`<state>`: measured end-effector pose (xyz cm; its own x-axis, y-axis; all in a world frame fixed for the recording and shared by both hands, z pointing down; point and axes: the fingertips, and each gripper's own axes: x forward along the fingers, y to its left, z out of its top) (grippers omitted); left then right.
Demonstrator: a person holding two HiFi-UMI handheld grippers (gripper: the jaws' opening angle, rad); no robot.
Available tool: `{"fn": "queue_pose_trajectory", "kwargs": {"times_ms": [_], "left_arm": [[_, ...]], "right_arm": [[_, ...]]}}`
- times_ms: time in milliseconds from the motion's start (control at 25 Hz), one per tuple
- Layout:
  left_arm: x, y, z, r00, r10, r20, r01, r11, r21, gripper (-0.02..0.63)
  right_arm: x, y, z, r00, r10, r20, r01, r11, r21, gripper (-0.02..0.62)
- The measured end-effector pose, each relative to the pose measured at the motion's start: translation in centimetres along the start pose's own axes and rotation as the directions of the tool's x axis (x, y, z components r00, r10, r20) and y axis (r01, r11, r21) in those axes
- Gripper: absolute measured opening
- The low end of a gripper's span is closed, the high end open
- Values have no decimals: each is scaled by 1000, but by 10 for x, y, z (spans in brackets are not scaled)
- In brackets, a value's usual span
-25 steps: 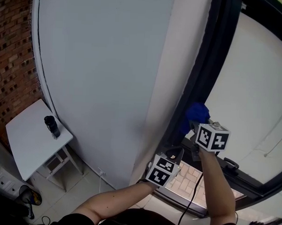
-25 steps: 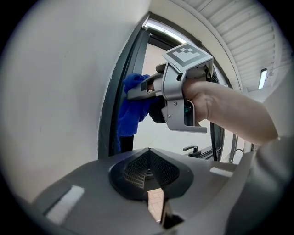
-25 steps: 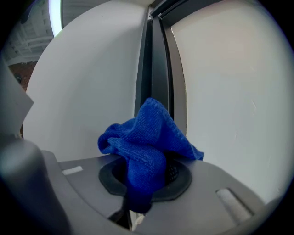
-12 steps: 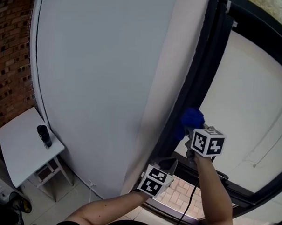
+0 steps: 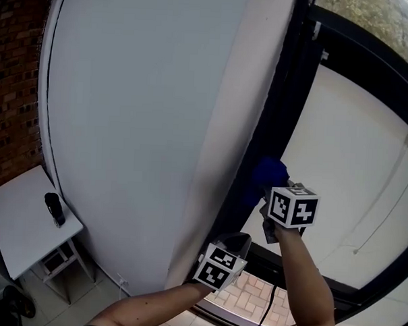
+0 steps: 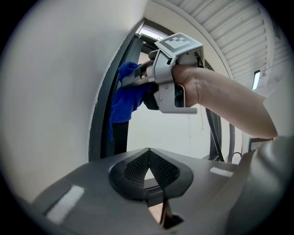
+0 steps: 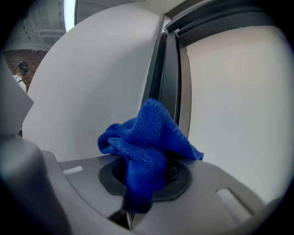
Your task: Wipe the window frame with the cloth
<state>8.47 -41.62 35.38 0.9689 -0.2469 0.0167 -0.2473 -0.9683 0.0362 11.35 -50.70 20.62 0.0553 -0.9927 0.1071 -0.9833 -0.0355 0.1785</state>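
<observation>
A blue cloth (image 5: 267,174) is bunched in my right gripper (image 5: 268,189), which is shut on it and presses it against the dark upright window frame (image 5: 288,95). In the right gripper view the cloth (image 7: 142,142) fills the jaws and its top corner lies on the frame (image 7: 167,78). My left gripper (image 5: 238,240) hangs lower and to the left, close to the frame's foot. It is shut with nothing in it (image 6: 148,167). From there I see the cloth (image 6: 126,98) draped down the frame (image 6: 103,133) under the right gripper (image 6: 138,75).
A plain white wall (image 5: 145,109) runs left of the frame. The glass pane (image 5: 352,172) is to its right. A small white table (image 5: 19,225) with a dark bottle (image 5: 53,208) stands low at the left by a brick wall (image 5: 12,83). A black cable (image 5: 268,310) hangs below my right arm.
The head view has tilted upward, showing more of the frame's top. My right gripper has slid the cloth a little up the frame, and the left gripper has followed it.
</observation>
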Motion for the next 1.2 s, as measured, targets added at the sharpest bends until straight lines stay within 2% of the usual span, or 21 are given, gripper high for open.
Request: {"fn": "queue_pose_trajectory", "kwargs": {"times_ms": [160, 360, 560, 760, 920, 1200], "left_arm": [[5, -8, 13, 1000, -25, 7, 25, 999, 28, -8], [8, 3, 29, 1000, 30, 0, -30, 998, 48, -8], [11, 1, 52, 999, 22, 33, -24, 998, 63, -8], [17, 1, 70, 999, 34, 27, -36, 996, 88, -8], [19, 3, 88, 998, 36, 46, -40, 996, 83, -8], [24, 12, 116, 996, 63, 66, -67, 996, 54, -8]], "right_arm": [[-2, -3, 12, 1000, -2, 9, 2, 1000, -7, 72], [-5, -7, 36, 999, -8, 33, 9, 1000, -25, 72], [-6, -11, 71, 997, -21, 68, 25, 998, -64, 72], [-5, -12, 101, 995, -26, 93, 34, 996, -86, 72], [-5, -12, 119, 993, -17, 115, 27, 995, -93, 72], [-12, -20, 161, 986, -46, 159, 67, 990, -127, 72]]}}
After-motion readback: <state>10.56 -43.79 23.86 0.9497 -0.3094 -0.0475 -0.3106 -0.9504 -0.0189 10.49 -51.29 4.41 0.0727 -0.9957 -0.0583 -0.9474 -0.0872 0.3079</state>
